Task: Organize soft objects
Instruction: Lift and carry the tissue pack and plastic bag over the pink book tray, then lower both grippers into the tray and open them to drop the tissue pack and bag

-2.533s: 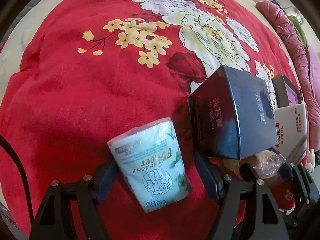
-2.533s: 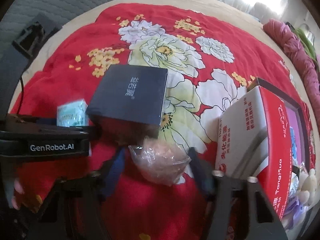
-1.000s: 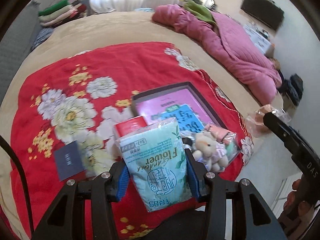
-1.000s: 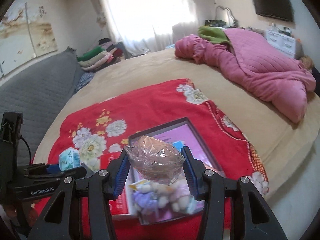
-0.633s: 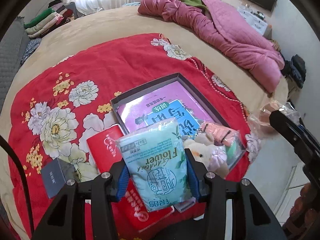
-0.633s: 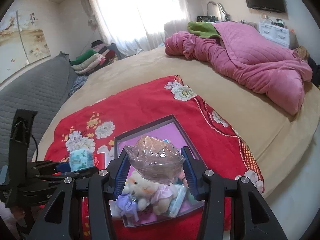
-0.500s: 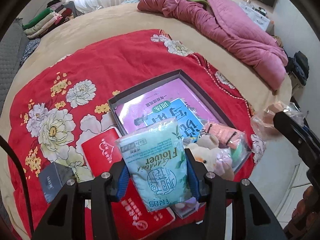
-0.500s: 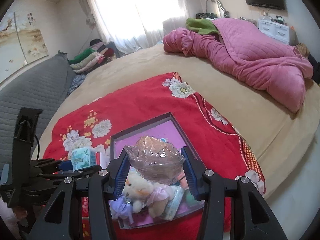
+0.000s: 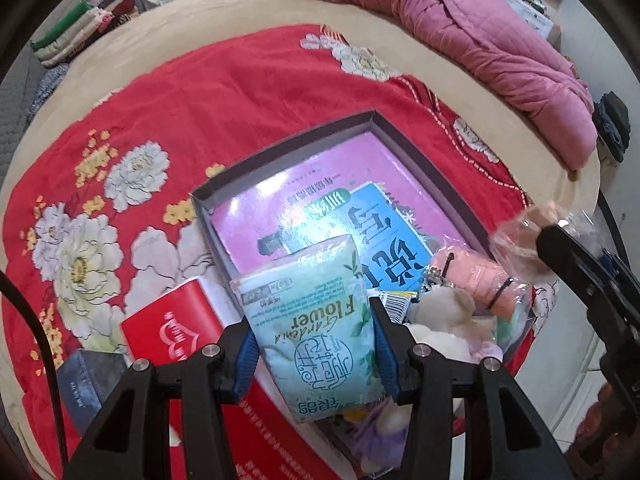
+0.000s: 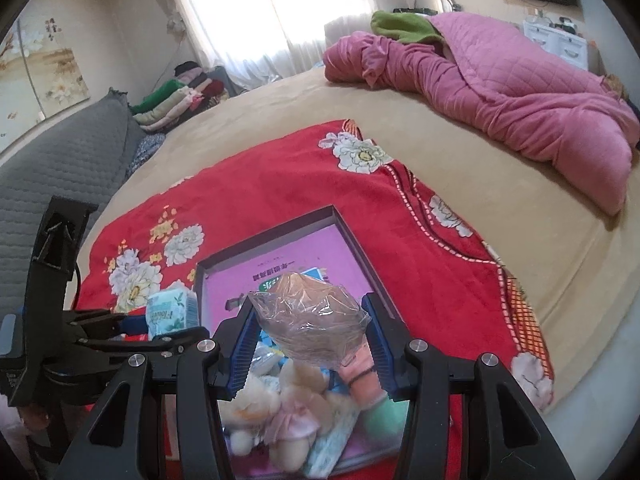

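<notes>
"Flower" tissue pack (image 9: 320, 320) between left jaws

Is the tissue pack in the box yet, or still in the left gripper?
Not in: the left gripper clamps the tissue pack above the box.

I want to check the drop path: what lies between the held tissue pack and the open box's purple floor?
In the left wrist view, nothing solid: the tissue pack hangs above the open box, with plush toys beside it.
</notes>
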Tool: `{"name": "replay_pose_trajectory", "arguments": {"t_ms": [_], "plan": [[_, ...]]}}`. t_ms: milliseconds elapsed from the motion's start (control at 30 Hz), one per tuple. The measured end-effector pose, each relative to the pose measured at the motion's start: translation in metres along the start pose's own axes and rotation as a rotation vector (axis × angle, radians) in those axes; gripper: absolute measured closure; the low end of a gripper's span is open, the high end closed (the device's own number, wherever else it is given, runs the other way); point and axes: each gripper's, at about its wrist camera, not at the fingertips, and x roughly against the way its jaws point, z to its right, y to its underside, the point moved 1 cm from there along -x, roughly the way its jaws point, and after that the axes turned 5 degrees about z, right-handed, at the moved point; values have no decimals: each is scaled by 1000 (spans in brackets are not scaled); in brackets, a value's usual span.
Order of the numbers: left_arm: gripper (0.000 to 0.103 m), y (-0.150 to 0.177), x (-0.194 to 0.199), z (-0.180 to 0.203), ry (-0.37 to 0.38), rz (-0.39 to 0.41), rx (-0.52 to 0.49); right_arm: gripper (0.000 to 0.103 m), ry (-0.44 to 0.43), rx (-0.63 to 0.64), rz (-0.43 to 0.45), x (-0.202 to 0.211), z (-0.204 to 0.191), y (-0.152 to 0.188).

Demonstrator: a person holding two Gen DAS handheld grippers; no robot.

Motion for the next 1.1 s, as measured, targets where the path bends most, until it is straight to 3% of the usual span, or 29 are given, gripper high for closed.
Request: {"name": "replay_pose_trajectory", "arguments": {"t_ms": [433, 867, 1000, 1100], "plan": [[51, 1, -31, 6, 27, -93, -22, 50, 55, 12, -118, -70, 19, 28], [48, 1, -39, 12, 23, -110, -30, 45, 48, 40, -138, -63, 19, 35], [39, -1, -41, 14, 30, -109, -38, 44, 46, 45, -141, -61, 18, 36], [38, -1, -42, 13, 29, -108, -35, 39, 49, 30, -127, -55, 20, 34]]}}
